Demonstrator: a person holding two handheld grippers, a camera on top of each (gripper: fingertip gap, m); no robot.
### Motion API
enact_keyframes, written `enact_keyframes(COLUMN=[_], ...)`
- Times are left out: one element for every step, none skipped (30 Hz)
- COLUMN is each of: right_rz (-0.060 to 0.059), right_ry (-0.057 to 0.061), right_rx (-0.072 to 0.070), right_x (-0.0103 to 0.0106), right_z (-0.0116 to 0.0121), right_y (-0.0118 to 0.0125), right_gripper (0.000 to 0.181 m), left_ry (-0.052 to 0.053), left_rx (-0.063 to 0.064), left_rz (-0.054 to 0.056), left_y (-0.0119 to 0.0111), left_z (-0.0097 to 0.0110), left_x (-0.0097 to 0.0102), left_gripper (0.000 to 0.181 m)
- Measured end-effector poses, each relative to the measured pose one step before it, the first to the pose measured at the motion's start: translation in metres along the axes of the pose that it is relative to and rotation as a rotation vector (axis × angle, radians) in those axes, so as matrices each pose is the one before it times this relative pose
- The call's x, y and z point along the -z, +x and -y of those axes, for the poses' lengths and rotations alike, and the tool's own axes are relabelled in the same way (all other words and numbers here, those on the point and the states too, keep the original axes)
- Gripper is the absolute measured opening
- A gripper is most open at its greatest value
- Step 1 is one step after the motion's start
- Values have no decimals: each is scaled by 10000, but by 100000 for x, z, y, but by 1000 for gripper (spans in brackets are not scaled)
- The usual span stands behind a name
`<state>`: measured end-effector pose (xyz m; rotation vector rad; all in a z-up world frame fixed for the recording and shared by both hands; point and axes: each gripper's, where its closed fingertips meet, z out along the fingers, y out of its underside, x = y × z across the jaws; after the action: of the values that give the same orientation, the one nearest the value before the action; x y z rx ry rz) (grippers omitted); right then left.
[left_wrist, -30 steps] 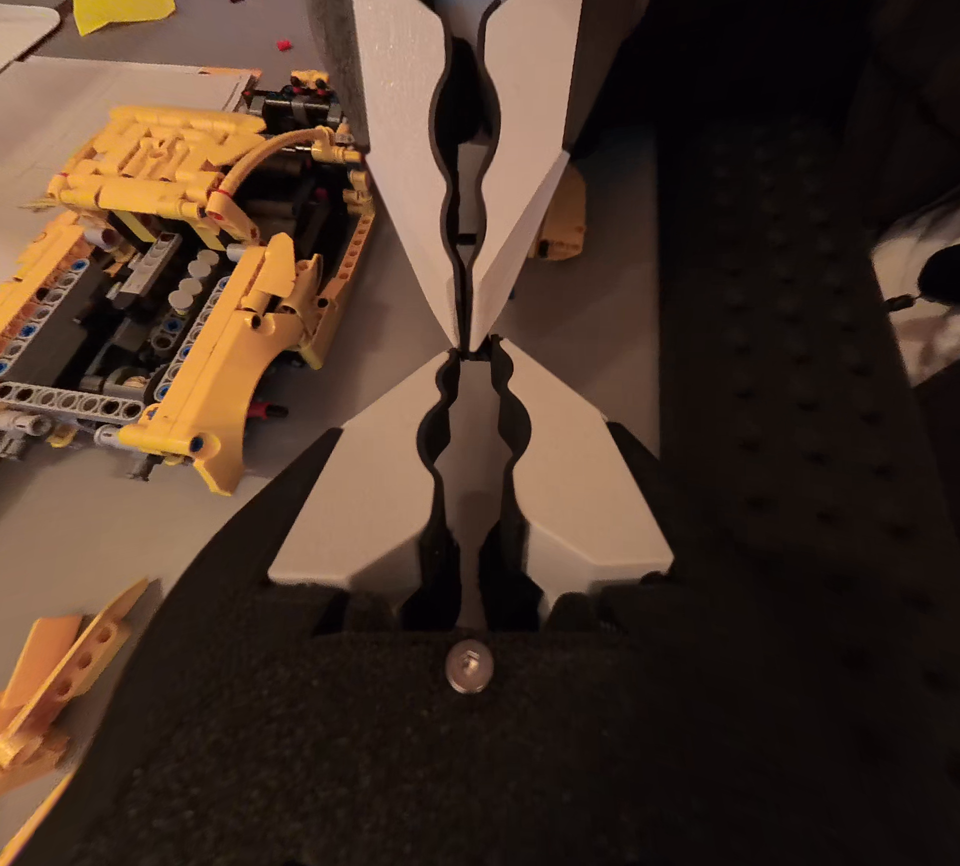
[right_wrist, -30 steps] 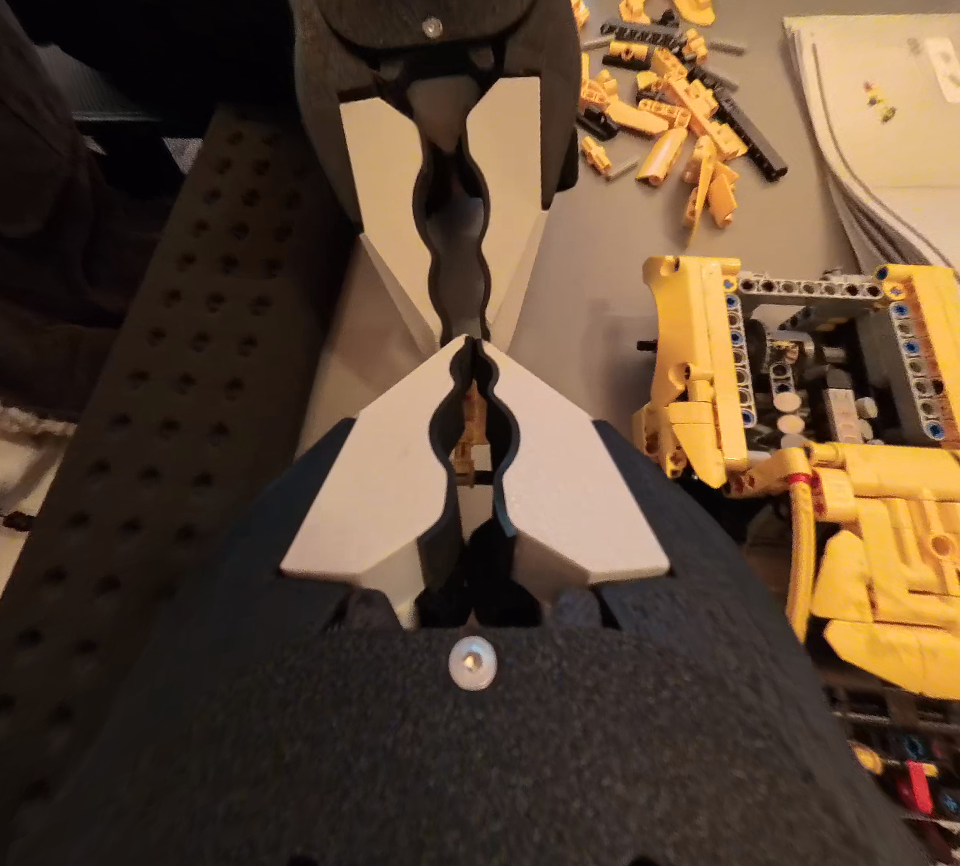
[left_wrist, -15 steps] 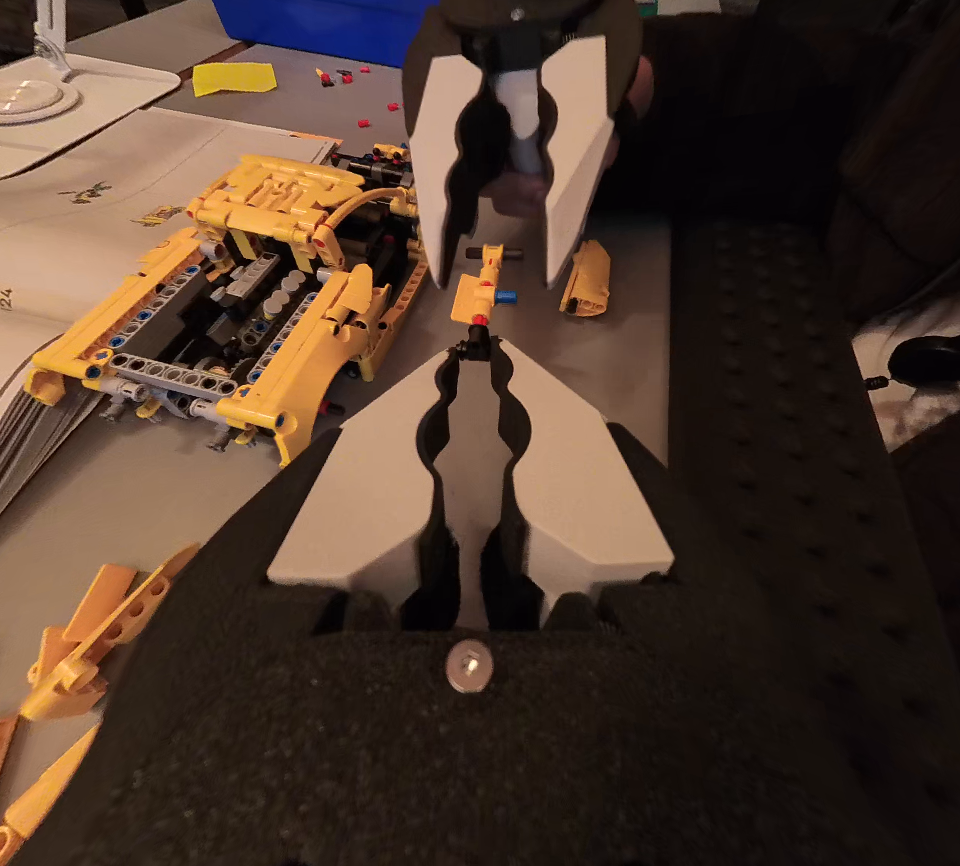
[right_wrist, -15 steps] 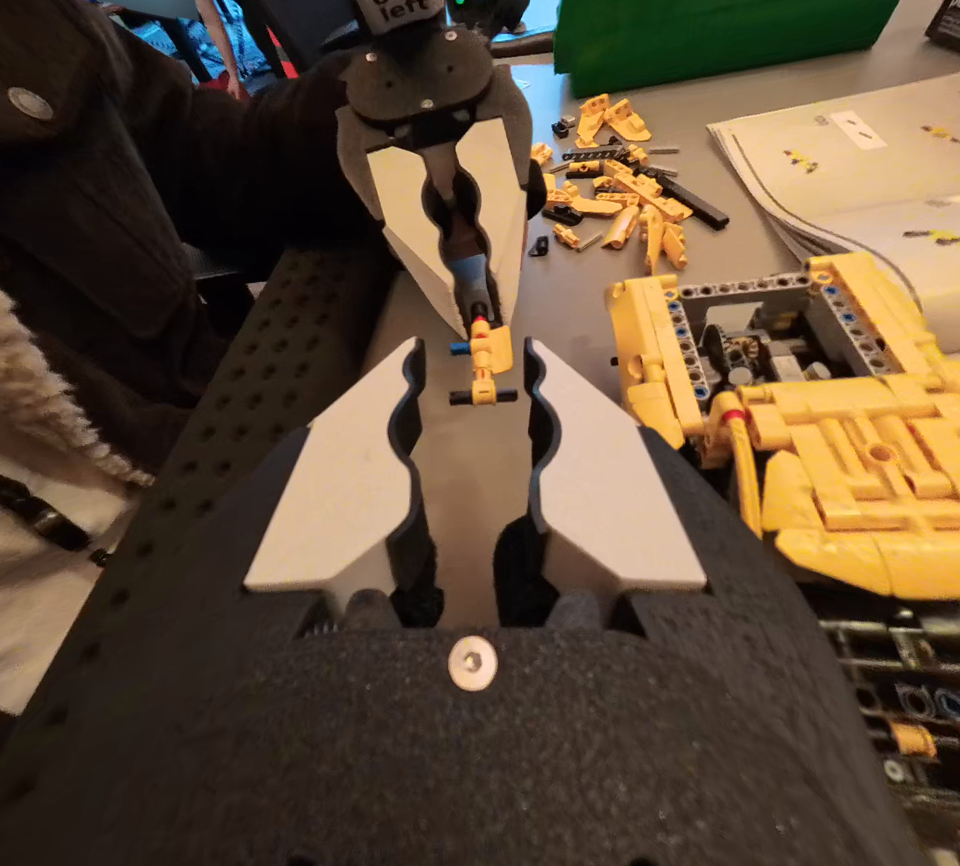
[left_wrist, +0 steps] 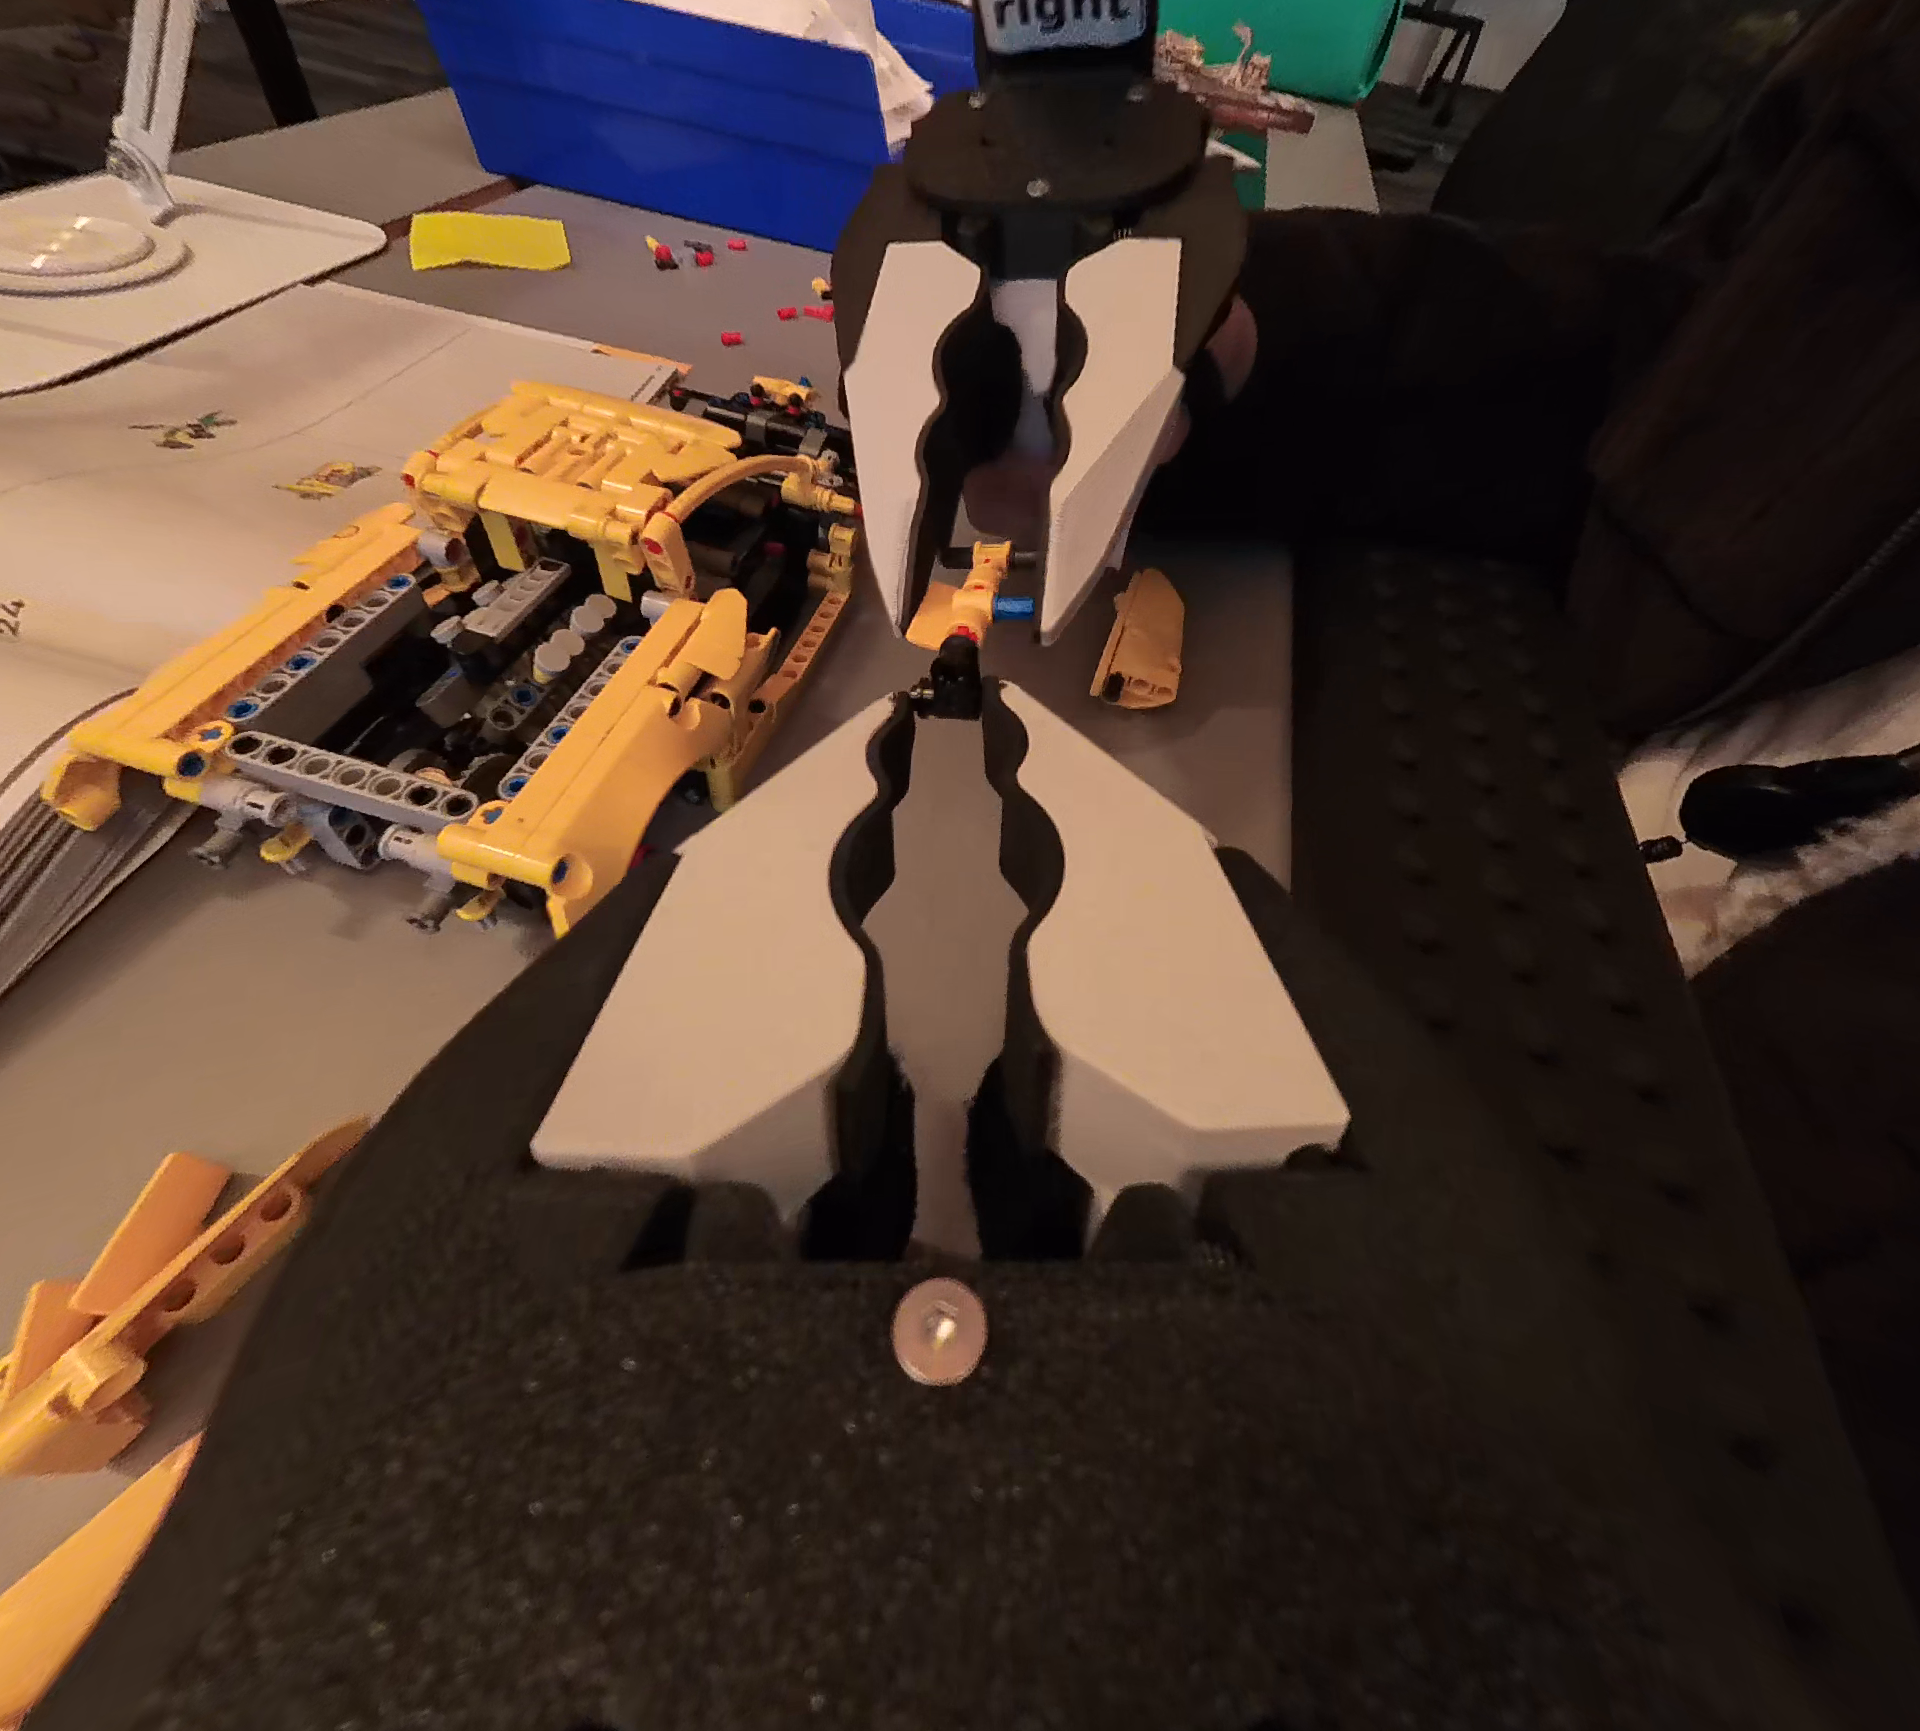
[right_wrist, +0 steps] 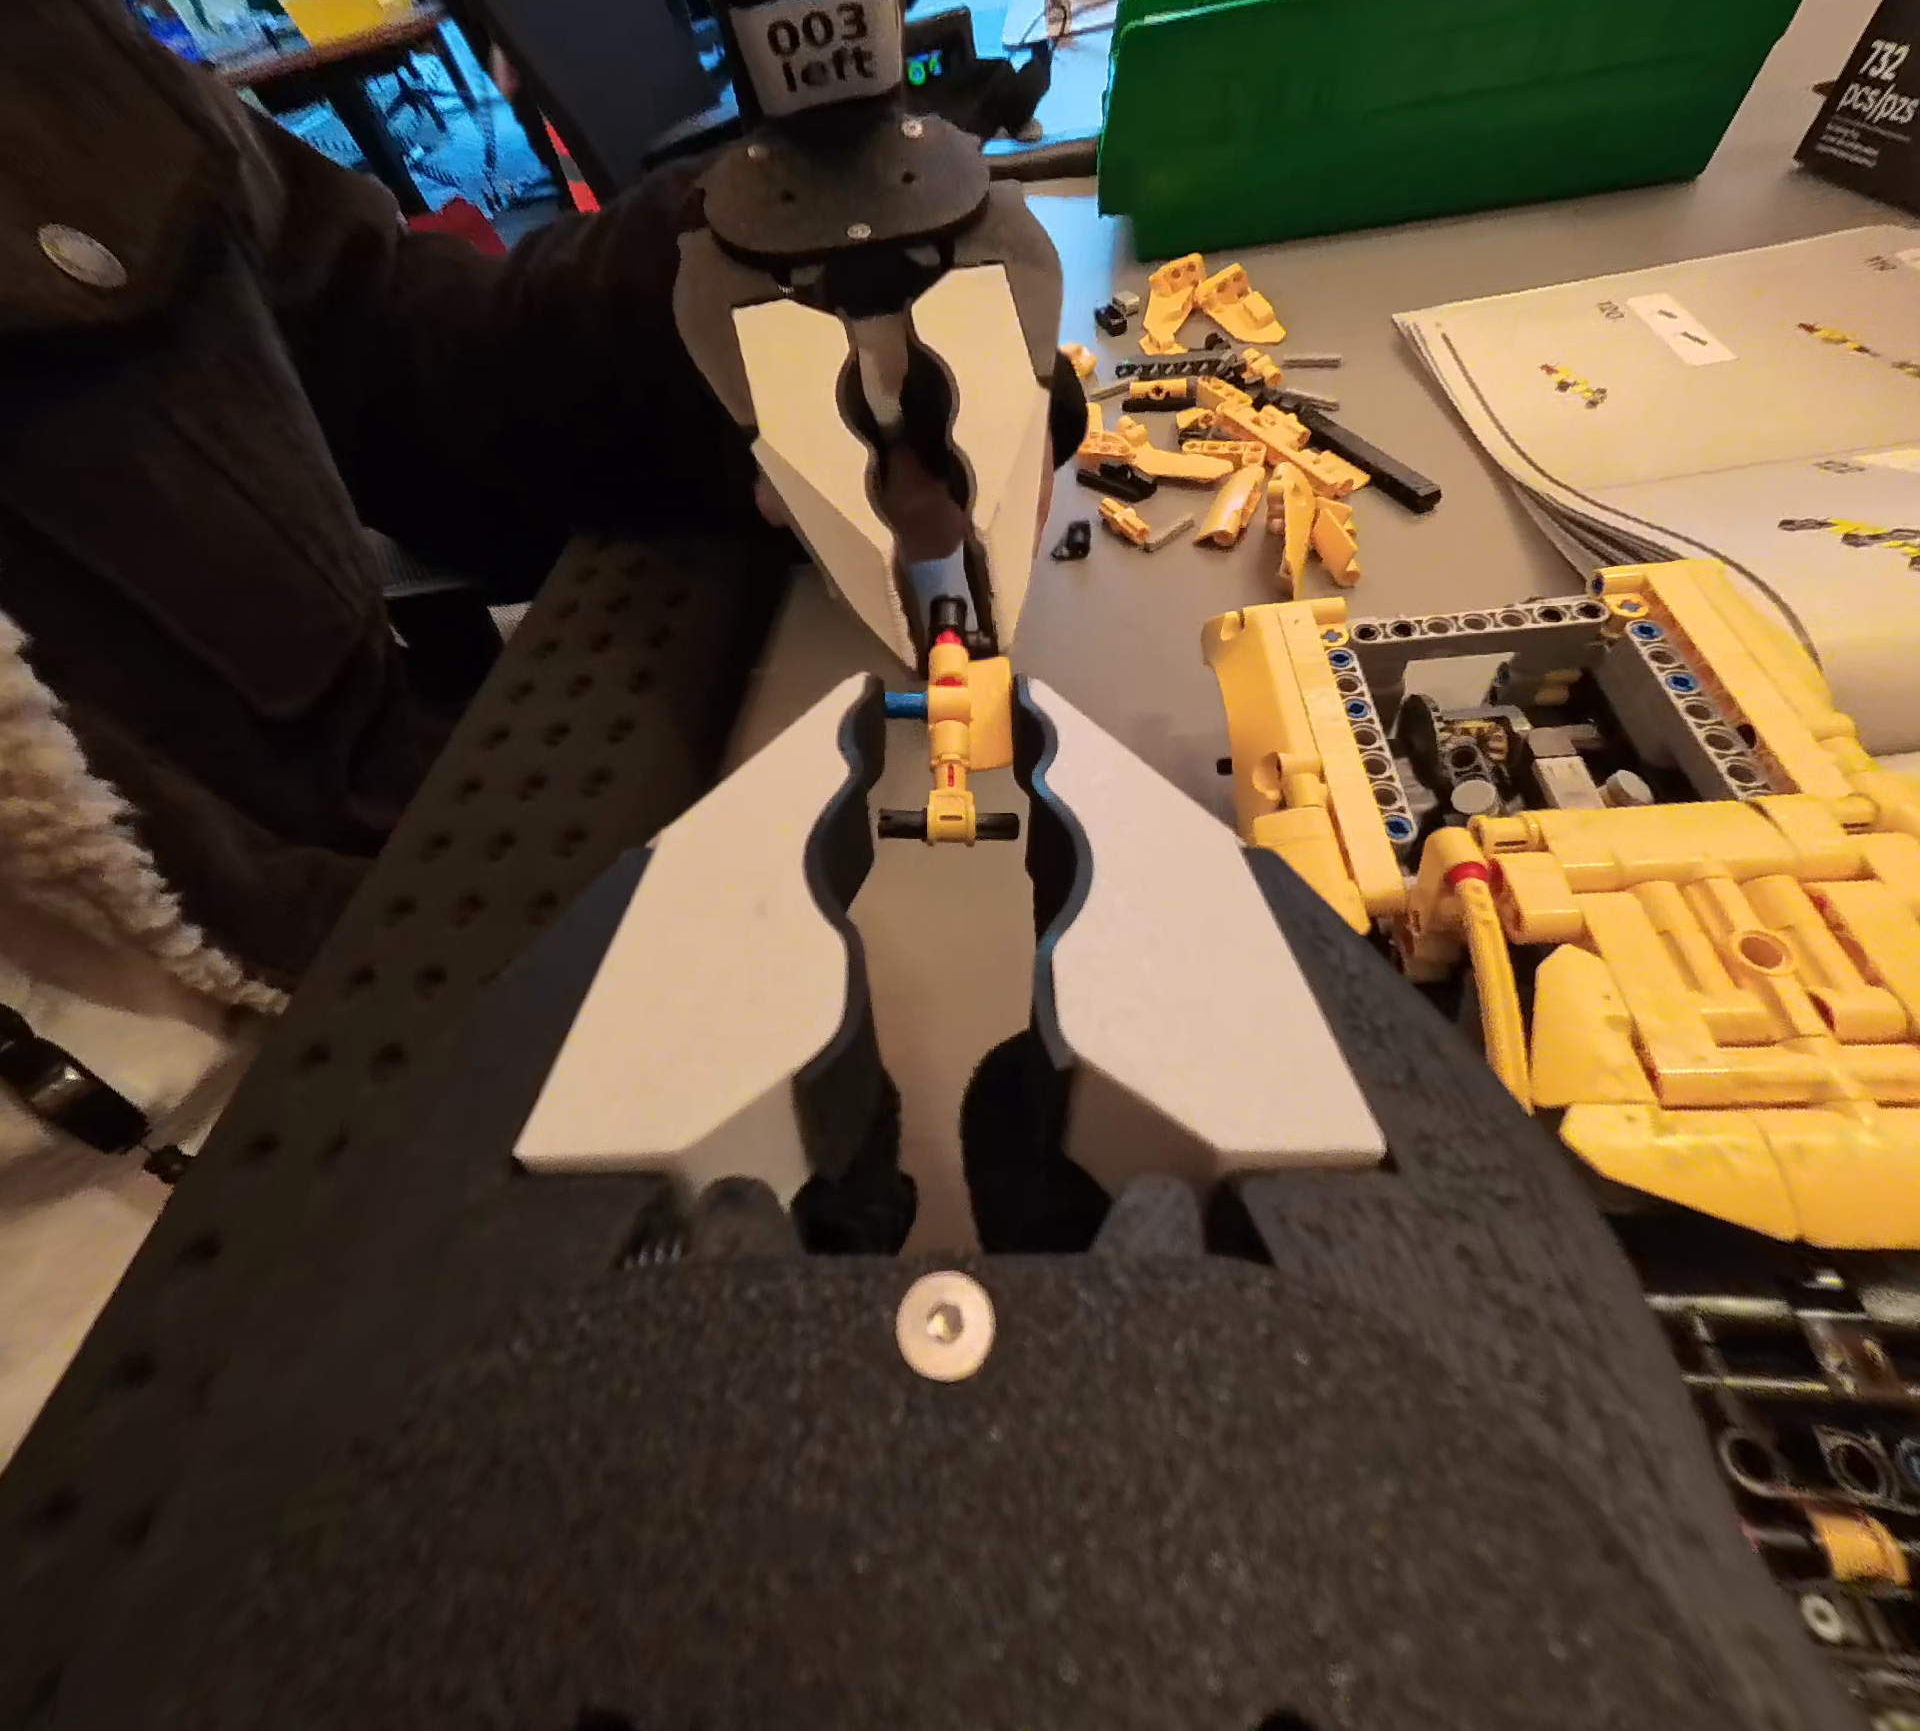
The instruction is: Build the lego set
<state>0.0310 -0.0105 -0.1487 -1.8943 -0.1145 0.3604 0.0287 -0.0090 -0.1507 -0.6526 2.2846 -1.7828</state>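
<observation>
A small yellow lego assembly point(right_wrist: 956, 725) with a black end, a blue pin and a black cross axle hangs above the grey table. My left gripper point(left_wrist: 951, 694) is shut on its black end; it also shows in the right wrist view point(right_wrist: 951, 642). My right gripper point(right_wrist: 945, 694) faces it tip to tip and is open, one finger on each side of the assembly point(left_wrist: 971, 601). It also shows in the left wrist view point(left_wrist: 971, 632). The part-built yellow car point(left_wrist: 540, 642) lies on the table beside them point(right_wrist: 1558, 902).
A pile of loose yellow and black parts point(right_wrist: 1226, 455) lies before a green bin point(right_wrist: 1455, 40). Instruction booklets point(right_wrist: 1714, 393) lie past the car. A yellow panel point(left_wrist: 1143, 642), a blue bin point(left_wrist: 665, 92) and a dark perforated surface point(left_wrist: 1455, 850) are nearby.
One second ago both grippers were shut, tip to tip. The right gripper opened and drew back a little while the left kept the assembly. Since then the right jaws have narrowed around it.
</observation>
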Motion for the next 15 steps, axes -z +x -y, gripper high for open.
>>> enact_keyframes(right_rz=[76, 53, 36, 36, 9, 20, 26, 24, 22, 18, 39, 43, 35, 46, 41], right_ry=[51, 32, 69, 86, 77, 17, -3, 1, -14, -4, -16, 12, 49, 37, 12], right_rx=[-94, -90, -82, -48, -22, -16, -14, 4, 23, 31, 30, 22, 16, 1, -8], right_x=[82, 85, 89, 104, 73, 42, 2, -17, -44, -55, -55, -51, -13, -13, -12], right_z=[34, 19, 88, 136, 130, 43, 20, 10, 3, 23, 10, 54, 112, 83, 39], right_y=[-16, 1, -3, -35, 1, -28, -39, -58, -74, -84, -111, -120, -95, -94, -64], right_gripper=[23, 23, 23, 23, 23, 23, 23, 23, 23, 23, 23, 23, 23, 23, 23], left_ry=[33, -6, 30, 123, 194, 198, 193, 208, 221, 184, 67, -51, -90, -47, -18], left_rx=[45, 41, 27, 11, 33, 66, 73, 53, 15, -15, -22, -13, 2, 2, -7], left_rz=[-13, 72, 113, 6, -68, -83, -97, -114, -131, -122, -79, -28, -28, -42, 5], left_y=[6, -136, -187, -26, 86, 93, 111, 156, 226, 242, 161, 64, 44, 79, 1], left_z=[40, -23, 70, 223, 325, 345, 347, 367, 367, 312, 101, -89, -150, -65, -29], left_x=[21, 15, 53, 119, 158, 147, 145, 138, 137, 102, 38, -27, -67, -68, -48], left_gripper=[13, 17, 25, 28, 28, 28, 28, 28, 25, 21, 18, 17, 17, 17, 17])
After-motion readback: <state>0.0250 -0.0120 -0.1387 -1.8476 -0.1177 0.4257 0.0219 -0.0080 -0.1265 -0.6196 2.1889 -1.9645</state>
